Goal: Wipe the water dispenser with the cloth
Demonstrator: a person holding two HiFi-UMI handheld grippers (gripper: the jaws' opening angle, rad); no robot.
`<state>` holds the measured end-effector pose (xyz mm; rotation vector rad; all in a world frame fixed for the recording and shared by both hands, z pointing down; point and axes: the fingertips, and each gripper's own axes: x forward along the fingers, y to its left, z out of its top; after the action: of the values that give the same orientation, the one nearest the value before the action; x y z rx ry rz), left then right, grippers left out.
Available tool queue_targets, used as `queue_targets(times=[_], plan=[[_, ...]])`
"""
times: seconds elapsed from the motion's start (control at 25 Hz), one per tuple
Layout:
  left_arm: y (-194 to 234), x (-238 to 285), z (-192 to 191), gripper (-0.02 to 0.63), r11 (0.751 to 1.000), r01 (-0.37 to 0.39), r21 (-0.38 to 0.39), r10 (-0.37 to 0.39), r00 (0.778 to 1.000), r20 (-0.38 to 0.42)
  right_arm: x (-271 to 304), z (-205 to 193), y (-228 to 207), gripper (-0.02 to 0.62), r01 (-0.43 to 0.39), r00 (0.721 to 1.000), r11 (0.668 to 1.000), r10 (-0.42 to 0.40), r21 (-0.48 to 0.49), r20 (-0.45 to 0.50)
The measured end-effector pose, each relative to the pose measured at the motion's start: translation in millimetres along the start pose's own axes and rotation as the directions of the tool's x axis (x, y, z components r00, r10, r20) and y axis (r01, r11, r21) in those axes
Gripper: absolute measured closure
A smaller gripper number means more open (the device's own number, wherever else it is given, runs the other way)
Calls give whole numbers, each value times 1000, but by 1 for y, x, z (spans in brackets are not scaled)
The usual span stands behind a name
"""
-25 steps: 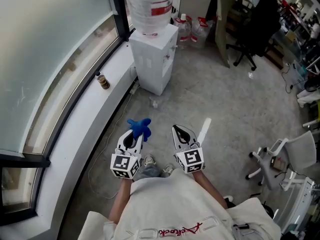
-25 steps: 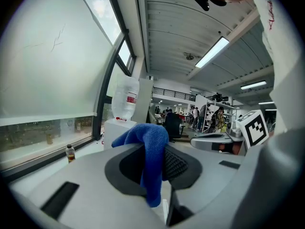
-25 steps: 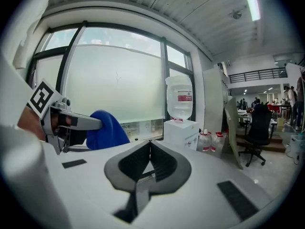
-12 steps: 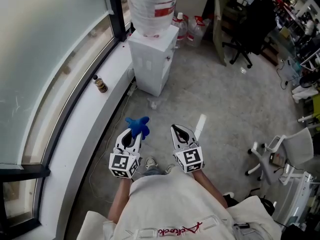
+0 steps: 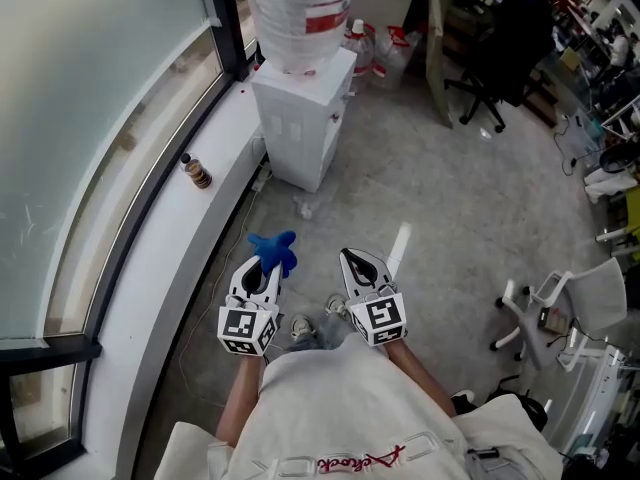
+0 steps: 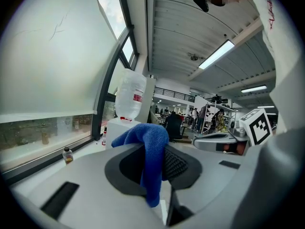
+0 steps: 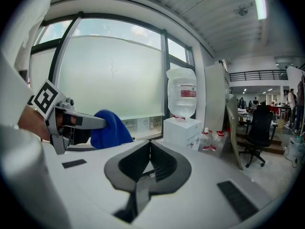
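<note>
The white water dispenser stands by the window sill with a big clear bottle on top; it also shows ahead as the dispenser and the dispenser. A blue cloth sticks out of my left gripper, which is shut on it; the cloth hangs folded between the jaws. My right gripper is shut with nothing in it, its jaws meeting at the tips. Both grippers are held low in front of the person, well short of the dispenser.
A small brown bottle stands on the white sill. Spare water jugs sit behind the dispenser. A black office chair and a white chair stand to the right. A cable lies on the grey floor.
The view has drifted slightly toward the dispenser. The grippers stay in the same pose, the left still holding the cloth.
</note>
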<state>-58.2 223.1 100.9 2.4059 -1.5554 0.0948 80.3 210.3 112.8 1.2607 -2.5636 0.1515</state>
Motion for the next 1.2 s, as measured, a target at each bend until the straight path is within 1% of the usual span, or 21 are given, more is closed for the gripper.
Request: queue_targets(times=[0.24,0.6,0.92,1.2], plan=[[1,29,6,526,998,-59,-23,59,998,0,19,6,-29,580,-57,998,998,57,-3,5],[-6,80,16,526,994,-112,-1,112,994,-6,42,4,-83,580,-109,994,994,109,3,16],[6,104,15,526,989,-146,6,146,989,-16,62,-4,-101,580,-140,990,990,140,18,13],[32,119,10,526,985,-172,-18,172,985,-12,93,-9,-100,580,-182,983,983,182,3,-20]])
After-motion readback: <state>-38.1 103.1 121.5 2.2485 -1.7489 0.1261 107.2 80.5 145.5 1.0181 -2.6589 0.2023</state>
